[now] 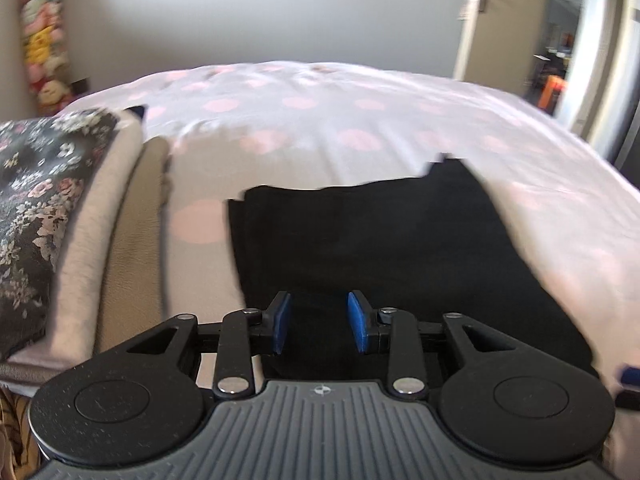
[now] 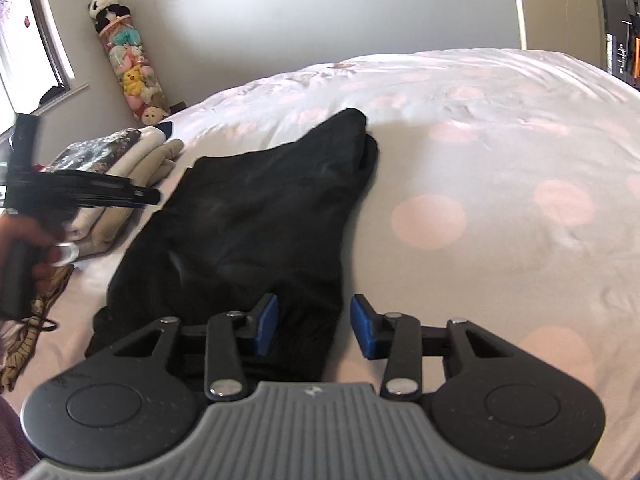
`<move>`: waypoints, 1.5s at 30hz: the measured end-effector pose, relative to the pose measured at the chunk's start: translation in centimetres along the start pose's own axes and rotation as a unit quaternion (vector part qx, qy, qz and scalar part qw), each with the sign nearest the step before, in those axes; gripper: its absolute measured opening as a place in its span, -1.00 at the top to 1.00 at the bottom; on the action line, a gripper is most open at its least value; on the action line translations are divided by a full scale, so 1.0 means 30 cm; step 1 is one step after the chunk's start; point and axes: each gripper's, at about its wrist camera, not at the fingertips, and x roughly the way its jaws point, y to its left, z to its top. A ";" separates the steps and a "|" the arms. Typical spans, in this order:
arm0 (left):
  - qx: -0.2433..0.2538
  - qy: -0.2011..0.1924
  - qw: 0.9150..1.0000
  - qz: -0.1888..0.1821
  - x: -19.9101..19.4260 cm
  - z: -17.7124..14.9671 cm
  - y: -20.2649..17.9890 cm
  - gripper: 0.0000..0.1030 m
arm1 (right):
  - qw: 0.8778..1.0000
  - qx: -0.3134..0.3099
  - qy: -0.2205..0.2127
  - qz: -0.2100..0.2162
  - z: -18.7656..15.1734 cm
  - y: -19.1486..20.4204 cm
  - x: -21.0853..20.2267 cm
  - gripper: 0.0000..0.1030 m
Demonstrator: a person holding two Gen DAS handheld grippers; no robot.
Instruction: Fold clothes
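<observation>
A black garment lies partly folded on the bed; it also shows in the right wrist view, stretching away to a narrow far end. My left gripper is open and empty above the garment's near edge. My right gripper is open and empty over the garment's near right edge. The left gripper also shows in the right wrist view, held in a hand at the left, above the stack of clothes.
The bed has a white cover with pink dots. A stack of folded clothes with a floral piece on top lies at the left; it also shows in the right wrist view. A tube of plush toys stands in the corner. An open door is at the right.
</observation>
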 end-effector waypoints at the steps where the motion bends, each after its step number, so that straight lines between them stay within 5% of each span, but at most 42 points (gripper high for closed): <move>1: 0.010 0.002 1.000 -0.007 -0.022 -0.018 -0.019 0.44 | 1.000 -0.001 0.001 -0.005 0.000 -0.004 -0.009 0.26; 8: 0.056 0.030 0.997 -0.039 -0.122 -0.158 -0.135 0.44 | 0.999 -0.022 0.035 -0.032 -0.023 -0.017 -0.055 0.44; 14: 0.109 0.001 0.990 -0.090 -0.209 -0.179 -0.262 0.44 | 0.996 -0.062 0.063 -0.033 -0.050 0.016 -0.040 0.50; 23: 0.233 0.039 0.960 -0.150 -0.189 -0.254 -0.471 0.44 | 0.994 -0.085 0.072 -0.020 -0.071 0.039 -0.008 0.59; 33: 0.292 0.068 0.935 -0.187 -0.146 -0.334 -0.572 0.44 | 0.991 -0.112 0.065 -0.016 -0.070 0.061 0.017 0.59; 36: 0.303 0.067 0.933 -0.184 -0.119 -0.349 -0.591 0.55 | 0.991 -0.118 0.063 -0.017 -0.066 0.066 0.035 0.61; 40: 0.310 0.065 0.933 -0.172 -0.081 -0.360 -0.602 0.72 | 0.991 -0.126 0.053 -0.008 -0.066 0.073 0.038 0.87; 45: 0.294 0.053 0.941 -0.160 -0.070 -0.361 -0.591 0.78 | 0.990 -0.136 0.037 -0.004 -0.066 0.087 0.004 0.93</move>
